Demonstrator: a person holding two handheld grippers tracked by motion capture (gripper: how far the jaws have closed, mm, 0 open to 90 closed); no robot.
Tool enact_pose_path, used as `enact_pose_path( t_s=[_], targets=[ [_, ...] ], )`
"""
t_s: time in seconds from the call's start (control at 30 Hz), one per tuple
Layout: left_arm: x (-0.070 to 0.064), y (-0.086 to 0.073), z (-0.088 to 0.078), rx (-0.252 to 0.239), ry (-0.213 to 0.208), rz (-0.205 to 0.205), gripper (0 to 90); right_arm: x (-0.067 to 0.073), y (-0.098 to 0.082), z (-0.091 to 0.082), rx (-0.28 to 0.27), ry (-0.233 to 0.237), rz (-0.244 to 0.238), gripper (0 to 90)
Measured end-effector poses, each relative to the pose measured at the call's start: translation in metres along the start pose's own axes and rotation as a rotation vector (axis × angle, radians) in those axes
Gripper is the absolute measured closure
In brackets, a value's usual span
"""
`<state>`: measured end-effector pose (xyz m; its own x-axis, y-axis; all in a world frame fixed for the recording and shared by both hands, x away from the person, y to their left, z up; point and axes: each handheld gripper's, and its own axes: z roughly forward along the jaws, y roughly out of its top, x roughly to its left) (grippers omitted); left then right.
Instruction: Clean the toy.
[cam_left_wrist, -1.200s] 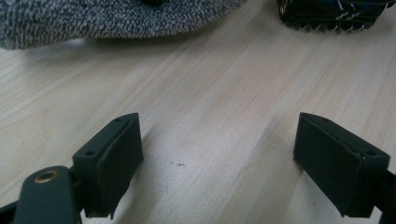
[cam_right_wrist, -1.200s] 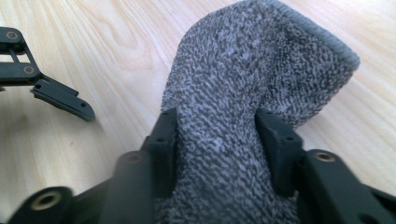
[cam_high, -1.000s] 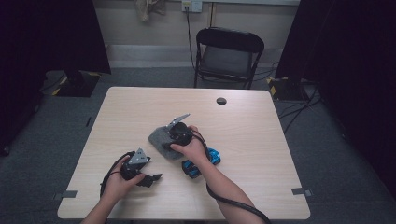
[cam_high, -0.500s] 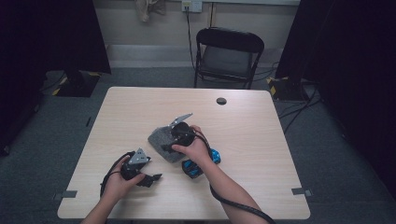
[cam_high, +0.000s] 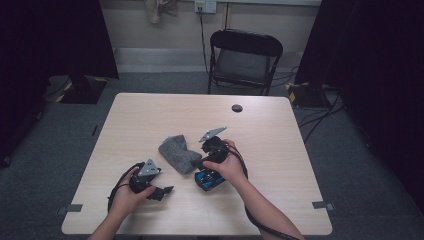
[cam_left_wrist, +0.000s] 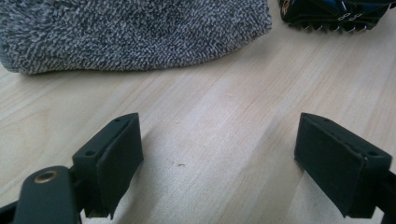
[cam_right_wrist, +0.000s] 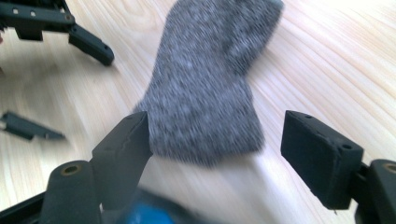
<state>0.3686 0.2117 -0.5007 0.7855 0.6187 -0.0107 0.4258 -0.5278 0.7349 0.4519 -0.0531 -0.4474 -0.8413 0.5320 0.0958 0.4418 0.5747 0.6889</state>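
Note:
A grey knitted cloth (cam_high: 176, 152) lies folded near the middle of the wooden table (cam_high: 285, 150). My right gripper (cam_high: 199, 164) sits just right of it with its jaws aimed at it. In the right gripper view the gripper (cam_right_wrist: 215, 154) is open, its jaws have just been opening, and the cloth's (cam_right_wrist: 210, 88) near end lies between them untouched. Under that hand rests a blue and black object (cam_high: 207, 180). My left gripper (cam_high: 162, 191) rests open at the front left. In the left gripper view it (cam_left_wrist: 219, 163) holds nothing over bare wood, the cloth (cam_left_wrist: 130, 32) beyond.
A black folding chair (cam_high: 245, 55) stands behind the table's far edge. A small dark round hole (cam_high: 237, 108) marks the tabletop near the back. Cables trail from both grippers toward the front edge. Dark curtains hang at both sides.
My right gripper has drawn back to the right off the grey cloth, which now lies uncovered, and its jaws stand wider. The left hand has stayed put.

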Motion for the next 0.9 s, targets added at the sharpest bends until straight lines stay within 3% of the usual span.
enact_pose_path(
  t_s=[0.17,0.5,0.9],
  targets=[
    [0.0,0.0,0.0,0.0,0.002,0.001,14.6,-0.001,-0.017,-0.016,0.013,-0.04,-0.008,22.0],
    [0.0,0.0,0.0,0.001,0.004,0.002,14.5,-0.003,-0.046,-0.035,0.018,-0.054,0.02,22.0],
    [0.0,0.001,0.0,0.002,0.004,-0.002,14.1,-0.002,-0.072,-0.043,0.014,-0.065,0.054,22.0]
  ],
)
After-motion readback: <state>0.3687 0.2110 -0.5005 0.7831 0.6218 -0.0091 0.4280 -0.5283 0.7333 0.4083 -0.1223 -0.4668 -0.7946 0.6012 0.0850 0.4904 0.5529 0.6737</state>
